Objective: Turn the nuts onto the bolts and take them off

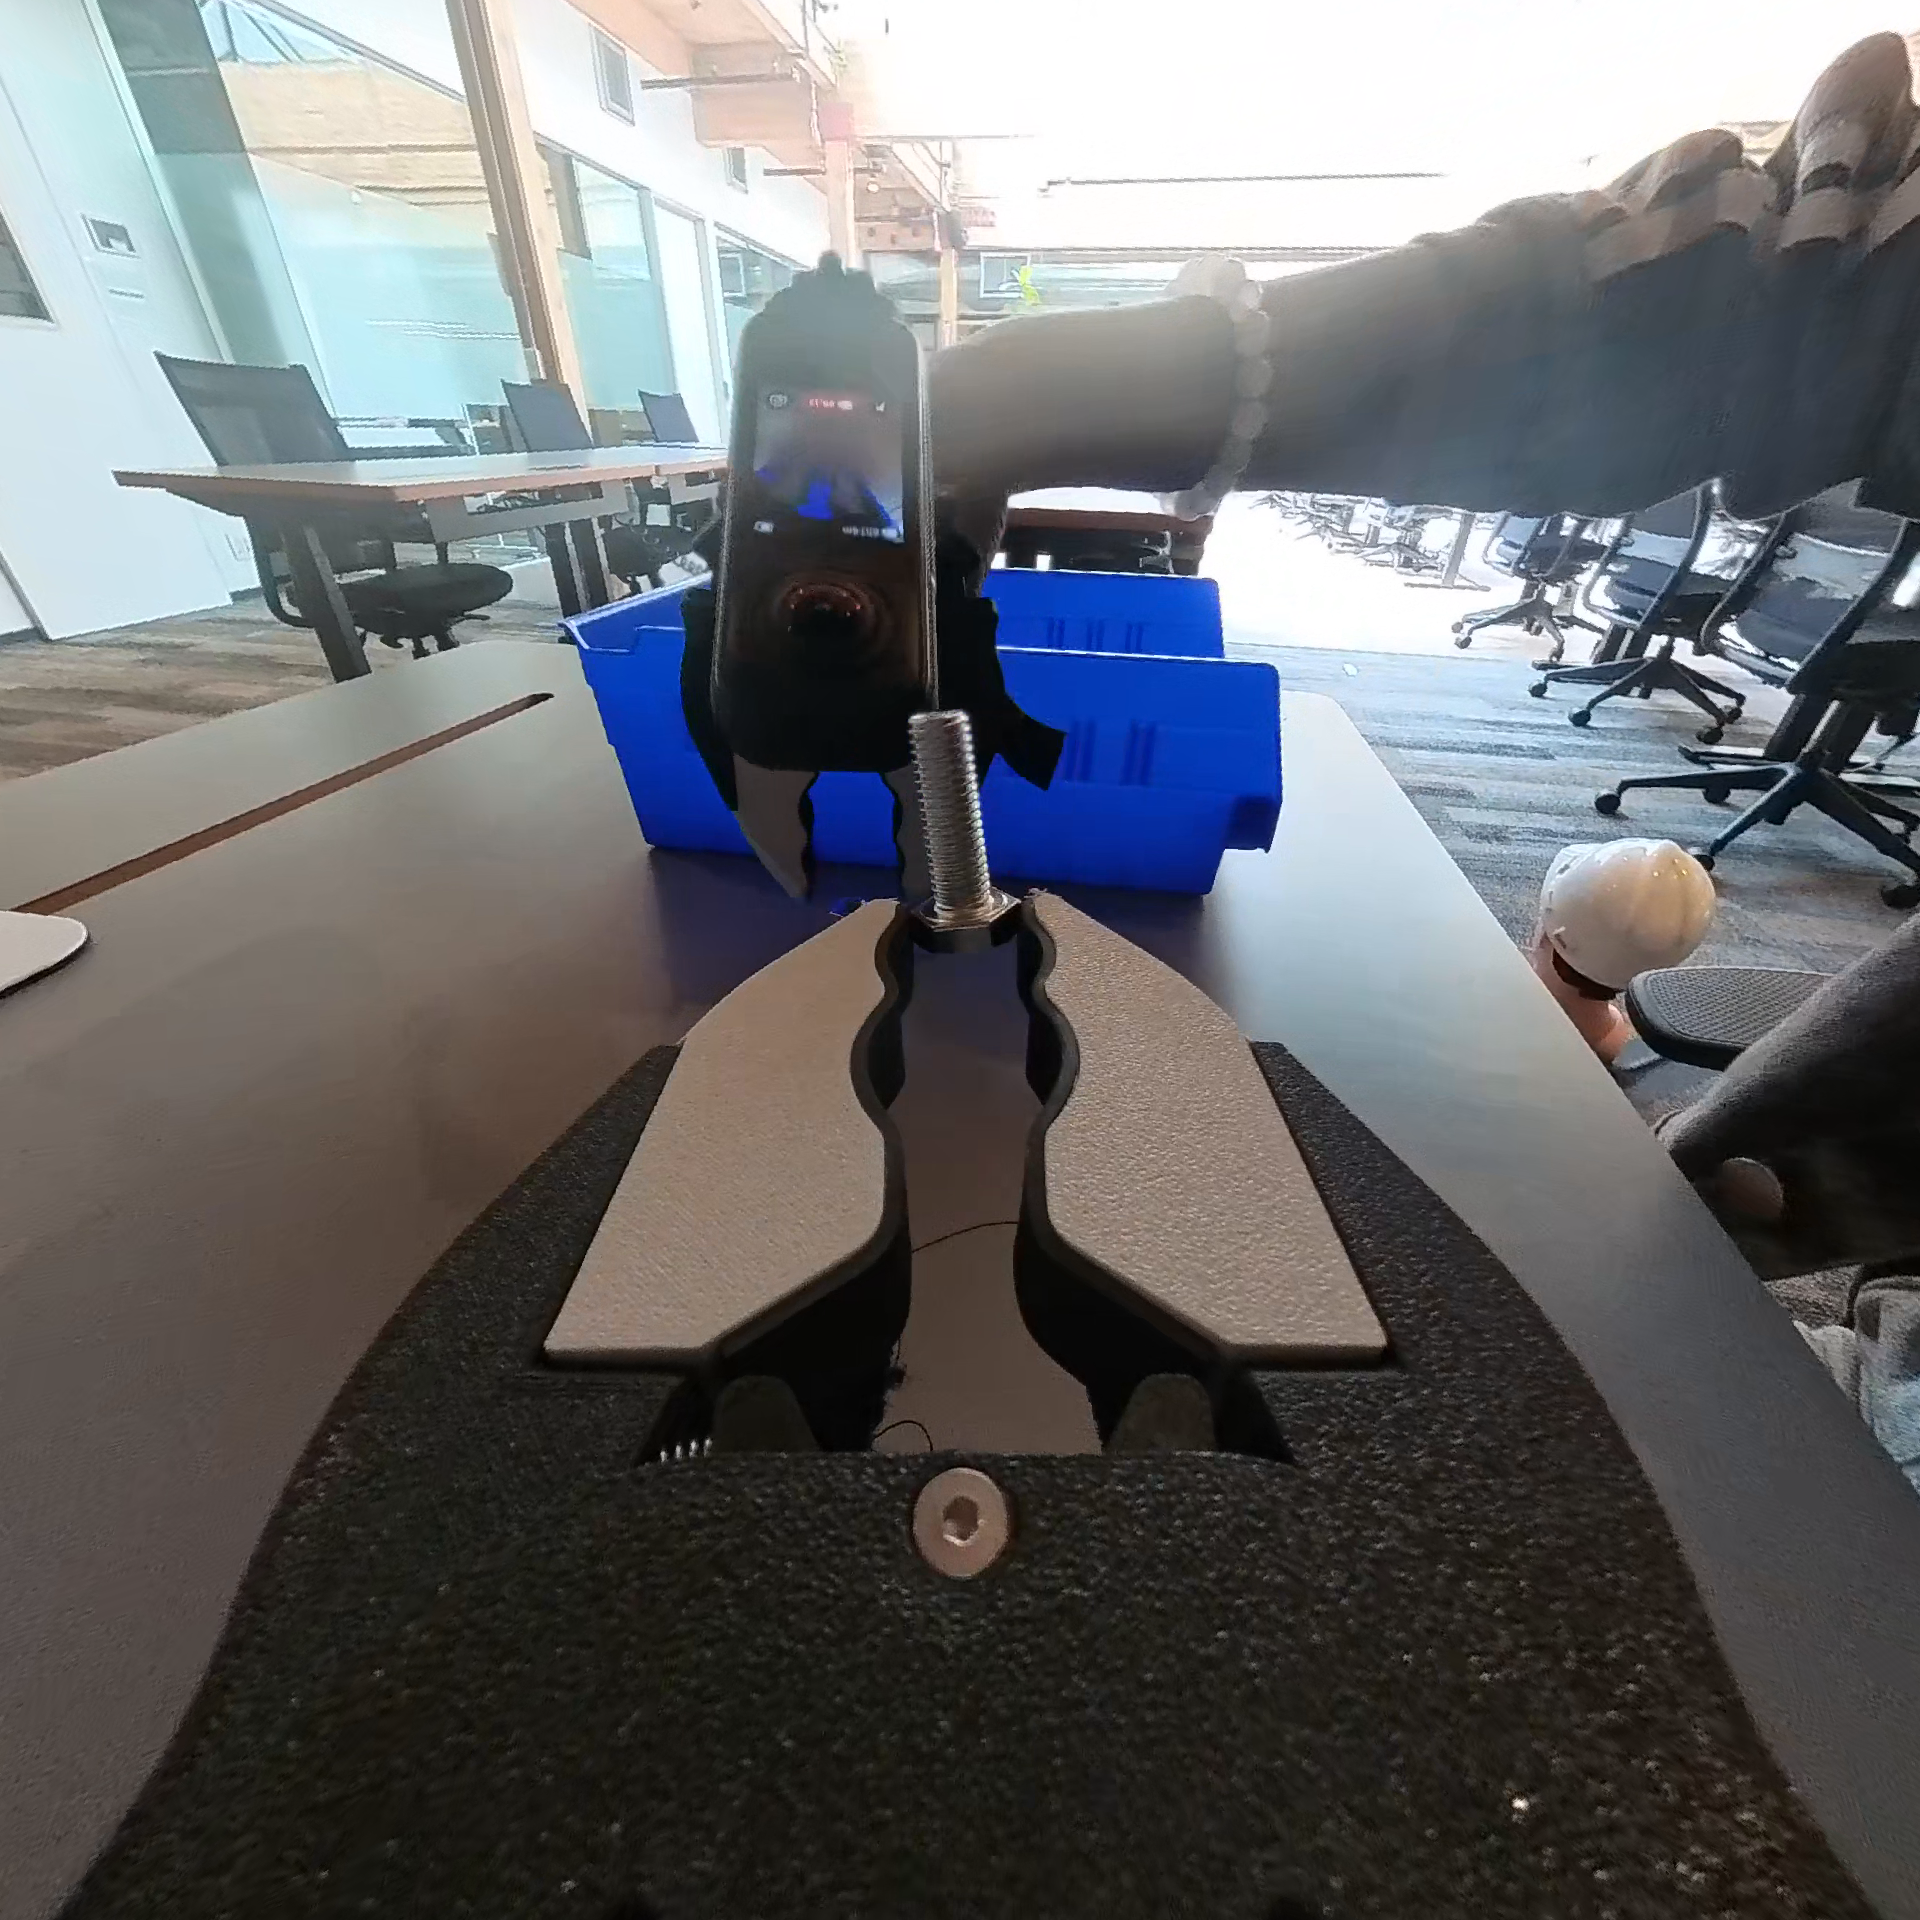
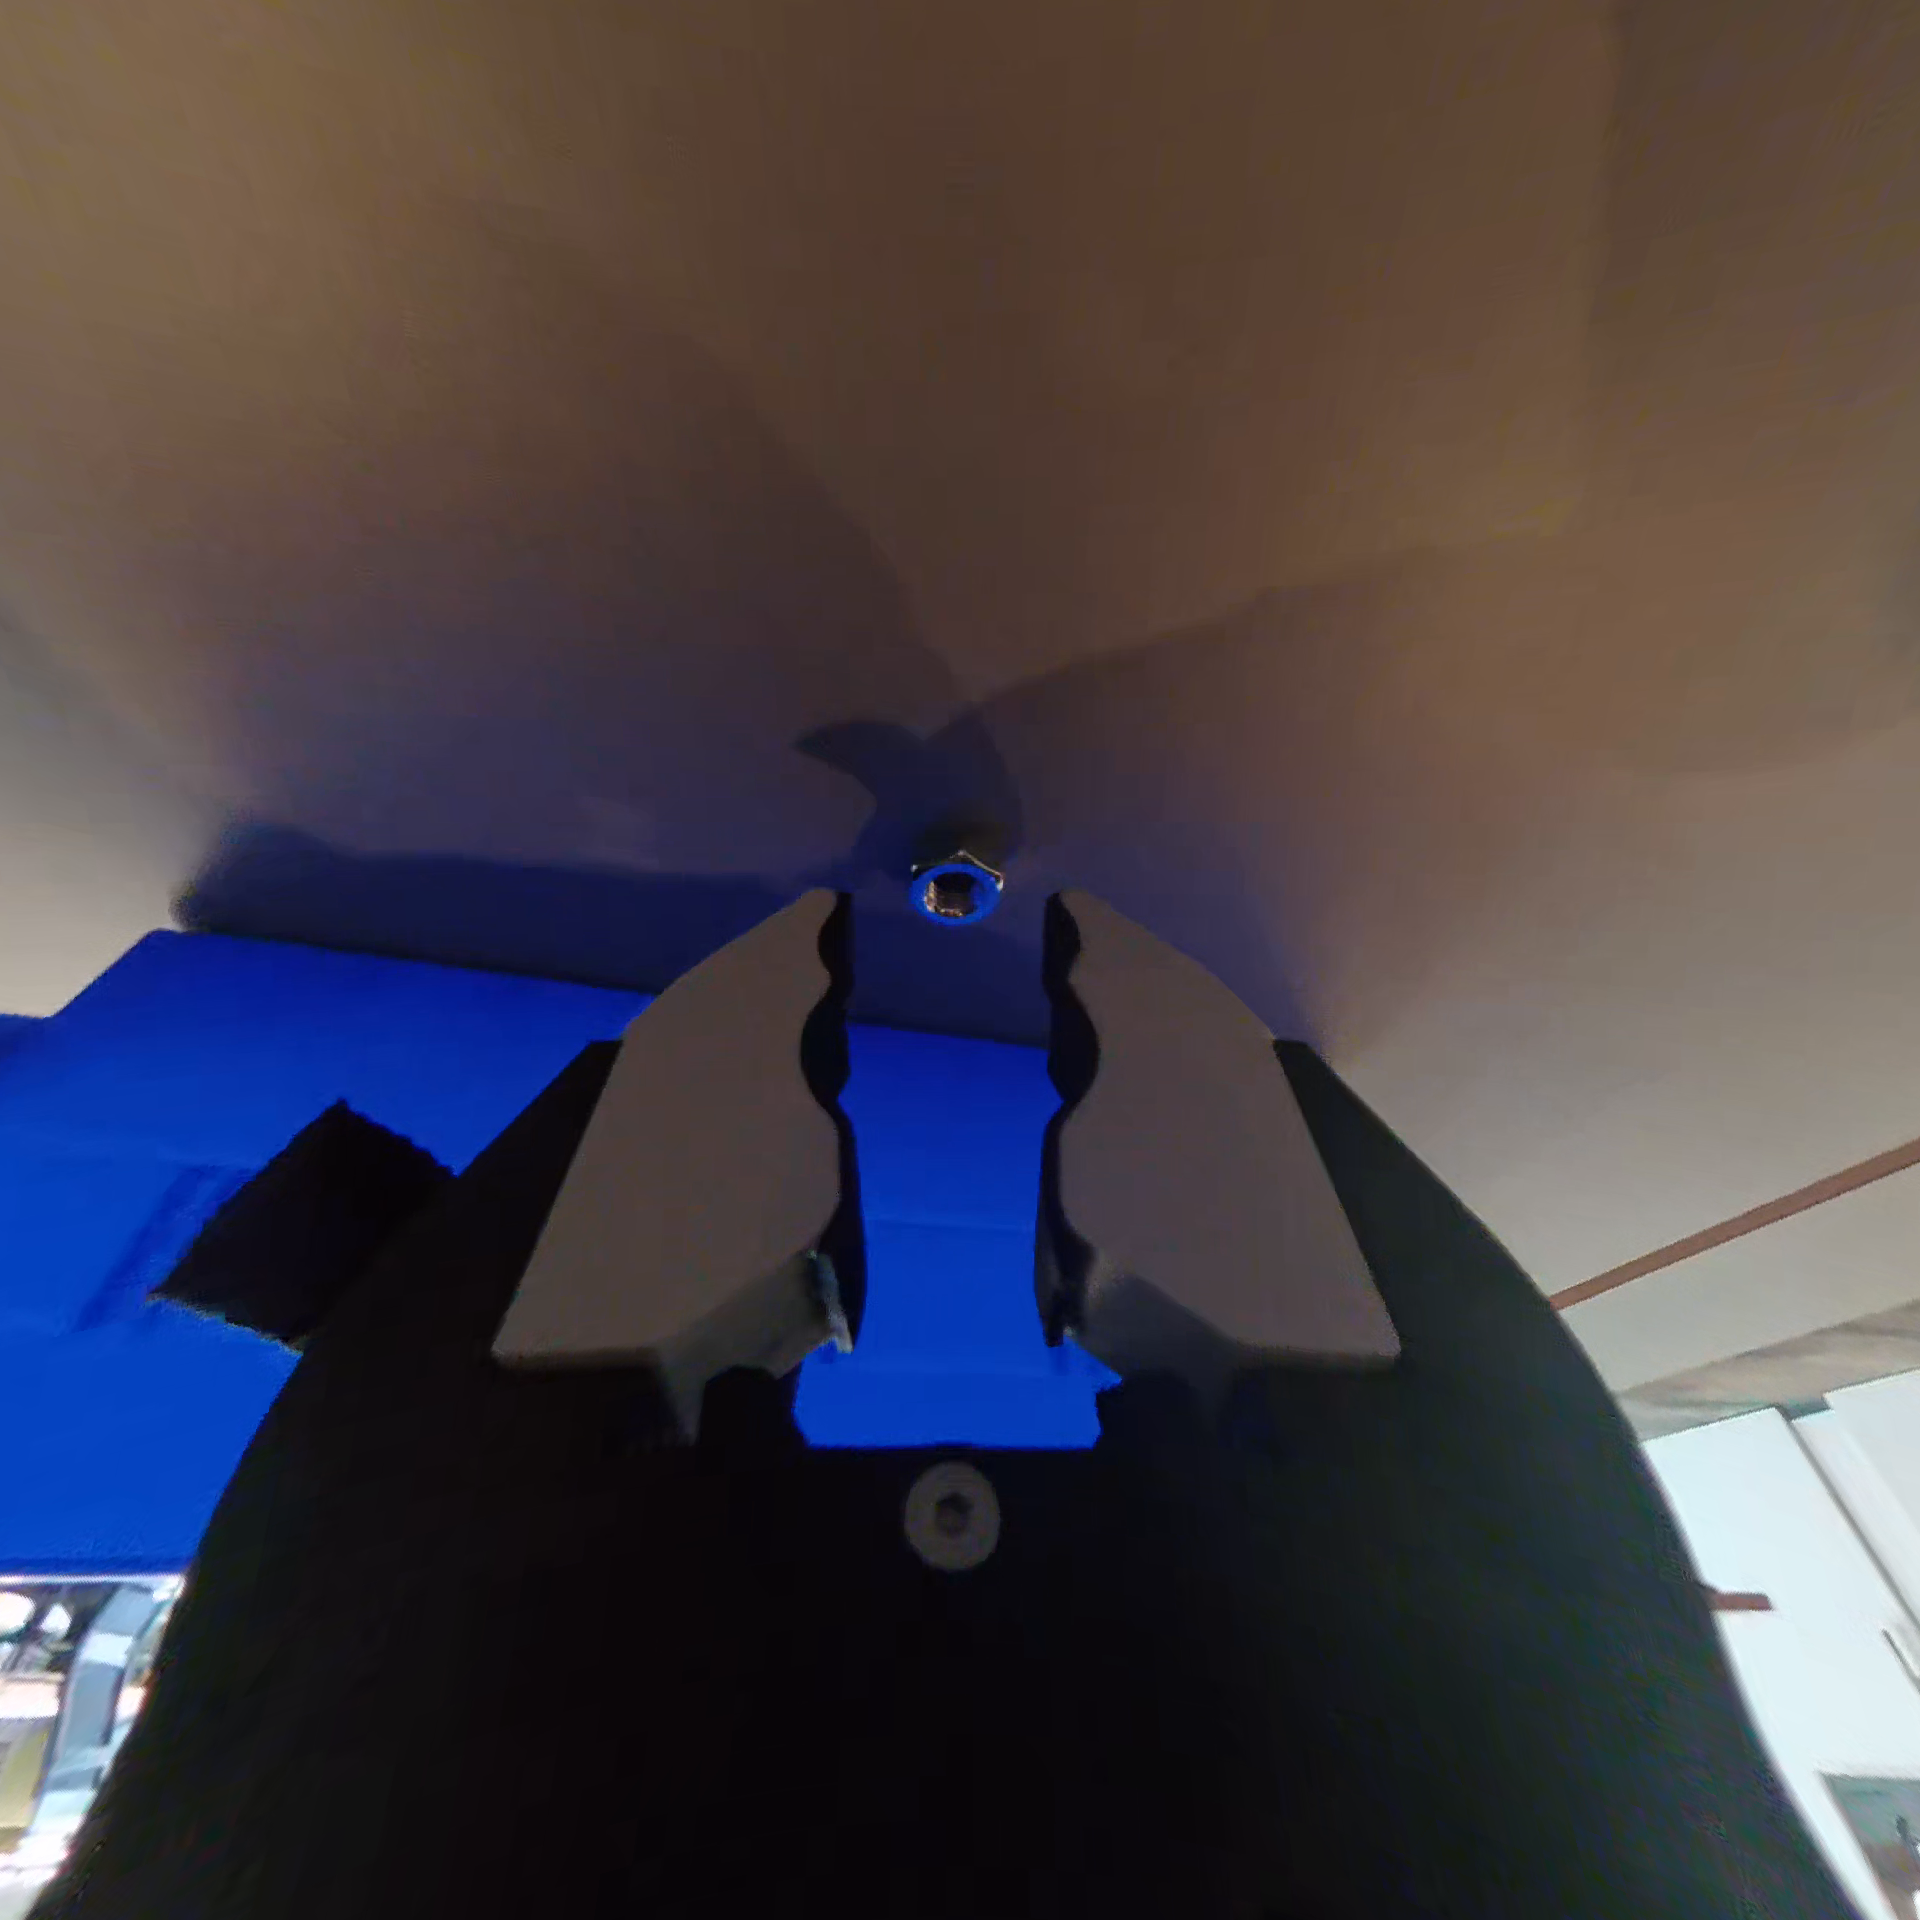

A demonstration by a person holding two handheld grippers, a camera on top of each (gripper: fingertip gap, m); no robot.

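My left gripper (image 1: 961,928) is shut on the hex head of a silver bolt (image 1: 943,805), which stands upright with its threaded shaft pointing up over the dark table (image 1: 364,1039). My right gripper (image 1: 842,862) hangs just behind the bolt, pointing down at the table with its fingers (image 1: 774,831) apart. In the right wrist view the right gripper (image 2: 951,904) is open and empty. A small silver nut (image 2: 956,888) lies on the table (image 2: 935,416) just beyond its fingertips, and they do not touch it.
A blue plastic bin (image 1: 1091,800) stands on the table right behind both grippers and also shows in the right wrist view (image 2: 260,1143). A person's sleeved arm (image 1: 1455,395) reaches in from the right. The table edge (image 1: 1507,935) runs along the right, with office chairs (image 1: 1766,665) beyond. Tip to tip, the grippers are about 20 centimetres apart.
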